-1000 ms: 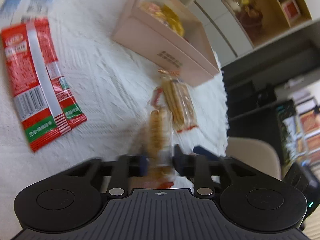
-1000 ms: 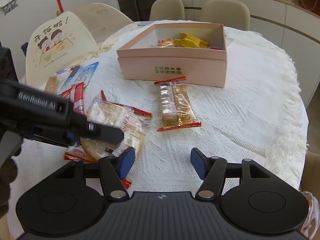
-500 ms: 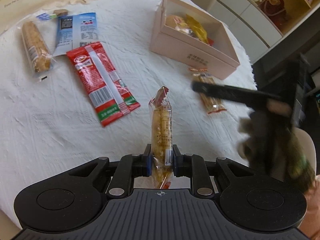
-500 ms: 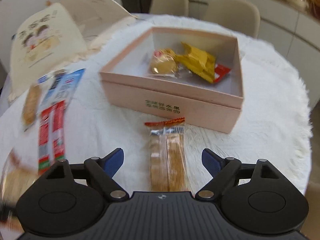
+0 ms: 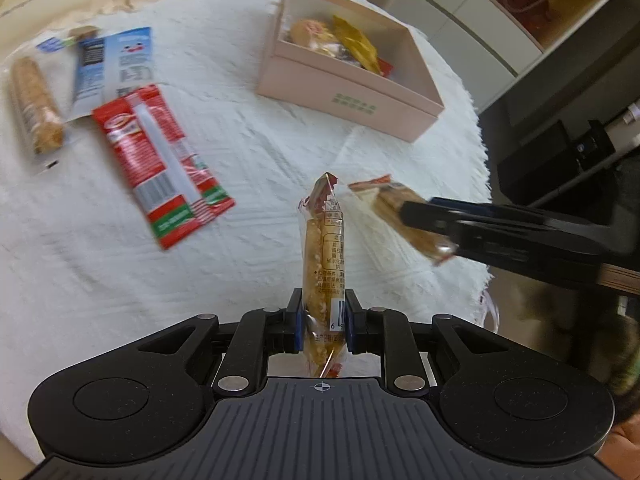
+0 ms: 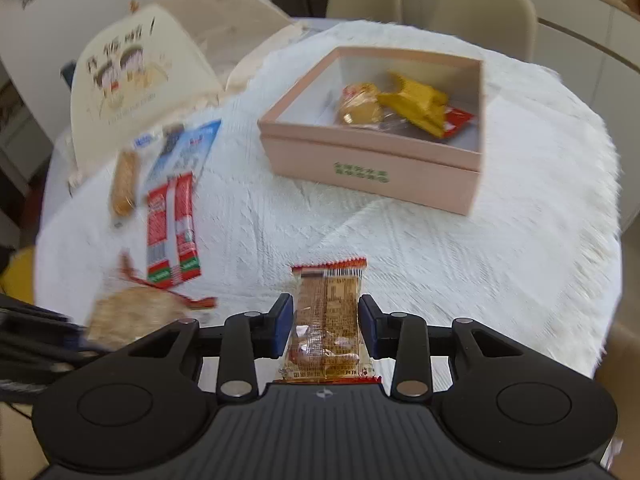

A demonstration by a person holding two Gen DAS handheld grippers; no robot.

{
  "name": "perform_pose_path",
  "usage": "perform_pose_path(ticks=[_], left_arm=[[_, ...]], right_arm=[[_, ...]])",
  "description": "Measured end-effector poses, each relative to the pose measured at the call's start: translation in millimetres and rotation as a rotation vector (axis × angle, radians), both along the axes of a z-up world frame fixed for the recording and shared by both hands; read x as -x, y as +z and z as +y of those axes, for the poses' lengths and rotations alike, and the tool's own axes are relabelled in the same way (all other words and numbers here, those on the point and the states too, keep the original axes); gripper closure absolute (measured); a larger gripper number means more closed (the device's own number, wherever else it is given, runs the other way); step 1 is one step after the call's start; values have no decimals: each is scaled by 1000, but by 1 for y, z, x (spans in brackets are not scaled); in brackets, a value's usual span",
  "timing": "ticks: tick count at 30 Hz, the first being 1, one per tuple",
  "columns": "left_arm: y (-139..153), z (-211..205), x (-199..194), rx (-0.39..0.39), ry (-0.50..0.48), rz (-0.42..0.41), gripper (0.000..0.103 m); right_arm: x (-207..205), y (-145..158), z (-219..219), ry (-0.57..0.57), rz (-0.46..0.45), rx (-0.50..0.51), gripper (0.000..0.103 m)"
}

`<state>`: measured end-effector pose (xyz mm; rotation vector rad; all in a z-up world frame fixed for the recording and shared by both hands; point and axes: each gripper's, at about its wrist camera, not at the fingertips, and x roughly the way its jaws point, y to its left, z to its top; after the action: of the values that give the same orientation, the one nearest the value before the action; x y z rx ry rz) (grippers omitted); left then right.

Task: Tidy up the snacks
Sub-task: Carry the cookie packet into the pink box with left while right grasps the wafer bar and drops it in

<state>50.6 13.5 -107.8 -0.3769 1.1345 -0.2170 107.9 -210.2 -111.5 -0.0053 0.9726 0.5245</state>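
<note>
Pinching a rice-cracker pack [image 5: 323, 256] edge-on between its blue pads, the left gripper [image 5: 322, 326] holds it upright above the white cloth [image 5: 100, 272]. To its right in that view, the right gripper [image 5: 424, 216] reaches in from the side, closed on a wafer pack [image 5: 404, 212] that is lifted and tilted. From the right wrist camera, the same wafer pack [image 6: 326, 320] lies flat between the right gripper's [image 6: 325, 330] fingers, which press on both long edges, its red crimped end pointing toward the box [image 6: 368, 164].

On the cloth, well left of the grippers, lie a red packet [image 5: 160, 164], a blue-and-white packet [image 5: 114, 68] just beyond it, and a clear cracker sleeve [image 5: 36, 104] farthest left. The pink box stands open near the far edge of the table, holding a round snack [image 6: 360, 106], a yellow packet [image 6: 420, 108] and a red one [image 6: 460, 118]. Beige chairs [image 6: 480, 16] stand behind the table.
</note>
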Motion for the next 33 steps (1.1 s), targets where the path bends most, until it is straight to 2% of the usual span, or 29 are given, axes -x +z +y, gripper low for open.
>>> perform_pose_path(ticks=[7,9,13,15,17,20,23,25,27,28,29,31,33], left_arm=[[2,-20,-11,7,-57,-7,80],[2,-23,-13,10,-64,-5,80],[5,-23,-17,13,-80,-4,80],[11,-21,-20,34,-92,-8,80],[29,-13,-27,84,-88,-49,80],[71,-2,-45,110,-68,-171,80],[113,4,-87,115,-42,-285,80],[126,5,-123,169,-28,-328,79],[120,9,-166,267,-9,-295,74],[110,11,-185,271,12,-264,74],[102,13,-195,241,44,-248,73],[87,22,-198,191,88,-235,73],[75,41,-182,237,145,-243,73]], right_arm=[[19,40,-29,-27,-66,-77,68],[22,42,-30,-33,-86,-66,68],[23,37,-32,-31,-48,-72,68],[26,45,-33,-21,-64,-75,68],[27,60,-37,-24,-103,-85,68],[25,88,-46,-42,-175,-132,68],[20,106,-51,-73,-227,-165,68],[17,110,-53,-99,-239,-172,68],[15,109,-53,-117,-237,-172,68],[16,108,-53,-123,-237,-164,68],[17,107,-53,-131,-236,-153,68],[20,105,-57,-152,-230,-132,68],[22,102,-65,-177,-218,-126,68]])
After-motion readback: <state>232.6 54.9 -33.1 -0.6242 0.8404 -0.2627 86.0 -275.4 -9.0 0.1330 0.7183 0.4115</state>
